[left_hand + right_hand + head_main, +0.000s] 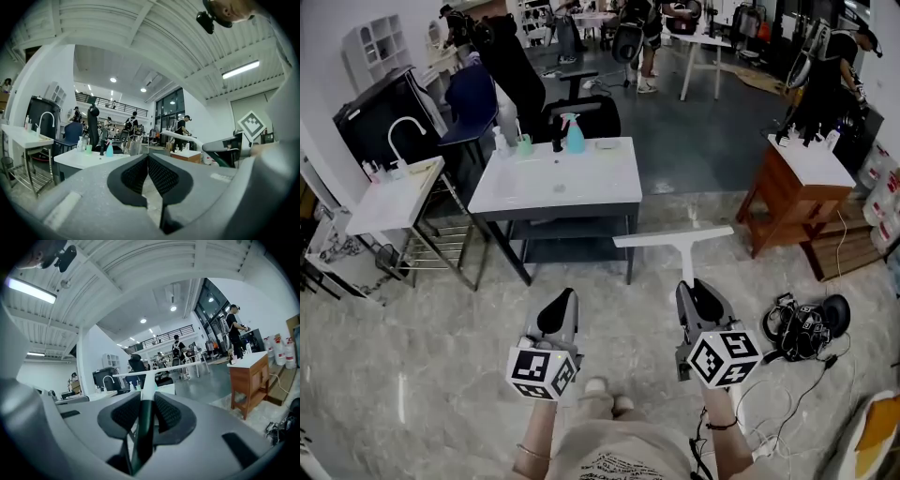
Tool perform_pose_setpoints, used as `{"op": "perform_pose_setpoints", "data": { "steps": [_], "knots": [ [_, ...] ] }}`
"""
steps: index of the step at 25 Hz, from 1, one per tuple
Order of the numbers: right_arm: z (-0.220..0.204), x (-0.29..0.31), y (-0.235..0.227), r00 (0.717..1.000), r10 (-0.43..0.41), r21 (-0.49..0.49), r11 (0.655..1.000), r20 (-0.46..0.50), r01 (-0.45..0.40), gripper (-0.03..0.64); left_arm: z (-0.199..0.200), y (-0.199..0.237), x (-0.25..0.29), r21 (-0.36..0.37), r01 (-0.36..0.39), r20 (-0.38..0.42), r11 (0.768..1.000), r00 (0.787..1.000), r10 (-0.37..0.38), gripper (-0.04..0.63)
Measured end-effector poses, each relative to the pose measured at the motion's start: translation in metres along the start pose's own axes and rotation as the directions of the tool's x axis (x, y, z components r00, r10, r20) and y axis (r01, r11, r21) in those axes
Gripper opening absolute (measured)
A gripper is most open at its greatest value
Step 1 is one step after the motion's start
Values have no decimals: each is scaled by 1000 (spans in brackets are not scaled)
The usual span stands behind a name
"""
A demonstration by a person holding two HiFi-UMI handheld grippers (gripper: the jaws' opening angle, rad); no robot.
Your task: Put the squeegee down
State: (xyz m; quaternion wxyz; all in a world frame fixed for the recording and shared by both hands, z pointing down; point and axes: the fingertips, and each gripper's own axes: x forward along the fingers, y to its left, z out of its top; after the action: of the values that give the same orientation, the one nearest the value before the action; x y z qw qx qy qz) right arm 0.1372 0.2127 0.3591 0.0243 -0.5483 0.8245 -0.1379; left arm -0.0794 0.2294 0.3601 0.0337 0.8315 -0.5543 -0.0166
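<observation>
Squeegee (682, 251): in the air, pinched by its handle in your right hand-held gripper (694, 291) | axis: handle runs out to 12 o'clock, blade crosswise from 9 to 3 | worktop (581, 192): at 11 o'clock from the blade, well apart | left hand-held gripper (564, 302): pressed together, empty, at 9 o'clock of your right

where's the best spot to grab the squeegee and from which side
The handle of the squeegee, from the end away from the blade, as the right gripper does: the straight narrow stem fits between the jaws, while the white blade runs wide and crosswise.
</observation>
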Motion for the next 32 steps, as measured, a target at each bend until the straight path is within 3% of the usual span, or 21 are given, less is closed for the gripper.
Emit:
{"op": "perform_pose_setpoints", "data": {
  "steps": [18,32],
  "knots": [
    [1,-3,-21,999,25,42,999,22,-26,96,-1,-9,6,-17,-34,18,999,999,34,23],
    [1,56,-48,1000,-1,43,999,6,1,97,-9,20,73,-34,-13,13,999,1000,13,23]
  ]
}}
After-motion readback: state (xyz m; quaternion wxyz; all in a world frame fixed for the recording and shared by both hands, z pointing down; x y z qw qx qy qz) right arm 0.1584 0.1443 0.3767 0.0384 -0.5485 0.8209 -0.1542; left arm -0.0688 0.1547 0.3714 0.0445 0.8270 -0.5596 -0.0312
